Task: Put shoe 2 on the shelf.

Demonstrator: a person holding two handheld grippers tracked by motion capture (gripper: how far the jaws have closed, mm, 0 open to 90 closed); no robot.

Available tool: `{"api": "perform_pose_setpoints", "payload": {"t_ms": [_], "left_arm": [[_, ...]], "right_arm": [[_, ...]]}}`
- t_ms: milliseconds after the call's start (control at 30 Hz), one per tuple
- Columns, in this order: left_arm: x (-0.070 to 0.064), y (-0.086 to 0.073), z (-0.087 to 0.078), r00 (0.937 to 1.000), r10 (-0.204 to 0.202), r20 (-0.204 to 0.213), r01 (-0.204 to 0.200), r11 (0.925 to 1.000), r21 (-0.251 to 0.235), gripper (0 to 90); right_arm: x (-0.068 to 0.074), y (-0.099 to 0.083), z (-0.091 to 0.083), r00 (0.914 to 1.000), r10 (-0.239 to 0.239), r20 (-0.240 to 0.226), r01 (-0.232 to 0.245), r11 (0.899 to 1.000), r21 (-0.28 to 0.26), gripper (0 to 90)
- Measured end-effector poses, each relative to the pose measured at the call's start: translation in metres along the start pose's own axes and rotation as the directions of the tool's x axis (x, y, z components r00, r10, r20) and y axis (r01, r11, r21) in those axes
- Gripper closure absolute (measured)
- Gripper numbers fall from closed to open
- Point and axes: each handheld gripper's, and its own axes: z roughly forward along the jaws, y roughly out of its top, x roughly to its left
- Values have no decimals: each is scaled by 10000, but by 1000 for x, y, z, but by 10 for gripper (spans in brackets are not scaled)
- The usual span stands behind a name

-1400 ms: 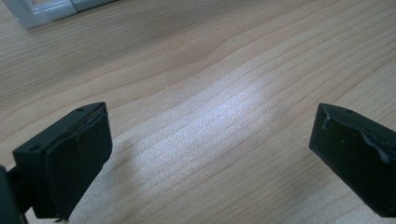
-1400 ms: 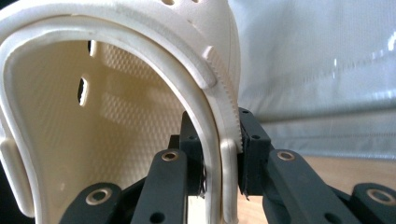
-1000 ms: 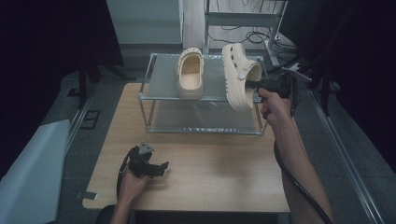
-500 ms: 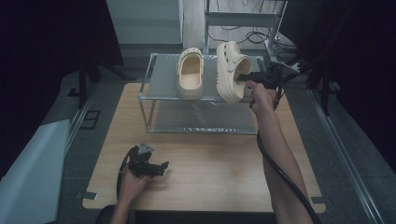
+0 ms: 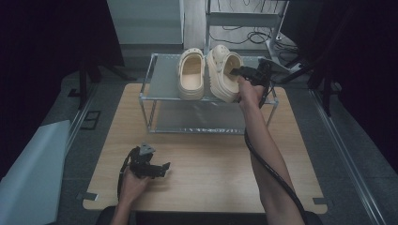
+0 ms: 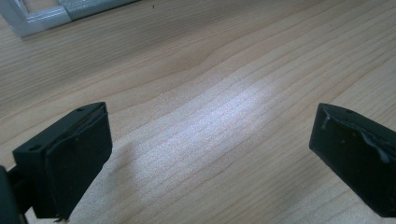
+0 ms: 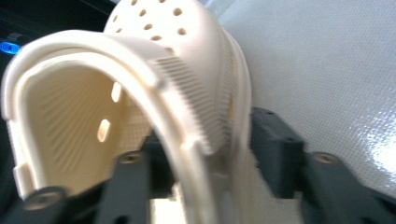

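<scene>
The right gripper view shows the right tool (image 7: 219, 154) clenched on the side wall of a cream clog (image 7: 140, 84), which the high view places tilted on the rack (image 5: 162, 89) upper center, beside its mate (image 5: 191, 75), while the left tool (image 5: 157, 169) rests released on the worktop (image 5: 211, 159).

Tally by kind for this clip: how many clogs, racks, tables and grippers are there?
Clogs: 2, a flat clog on the rack's top shelf and a tilted clog beside it
Racks: 1, the rack
Tables: 1, the table
Grippers: 2, the left gripper and the right gripper
Total: 6
</scene>
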Motion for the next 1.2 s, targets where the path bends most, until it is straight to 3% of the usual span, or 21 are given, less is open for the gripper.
{"api": "perform_pose_setpoints", "payload": {"t_ms": [267,500,733,933,1033,1200], "left_arm": [[0,0,0,10000,38,50,-38,10000,49,0],[0,0,1,9999,54,98,-54,10000,50,0],[-1,0,1,9999,60,85,-60,10000,34,0],[0,0,0,10000,42,78,-42,10000,5,0],[-1,0,1,10000,36,87,-36,10000,19,0],[-1,0,1,9999,86,68,-87,9999,59,0]], "right_arm": [[16,-8,13,9977,-294,603,311,9992,-265,413],[26,-11,24,9902,-683,1217,723,9970,-292,359],[23,-12,28,9922,-756,987,748,9971,118,233],[17,-11,26,9949,-928,402,925,9957,94,214],[16,-11,24,9896,-1425,200,1416,9890,421,217],[16,-10,17,9775,-2094,-268,2104,9766,447,232]]}}
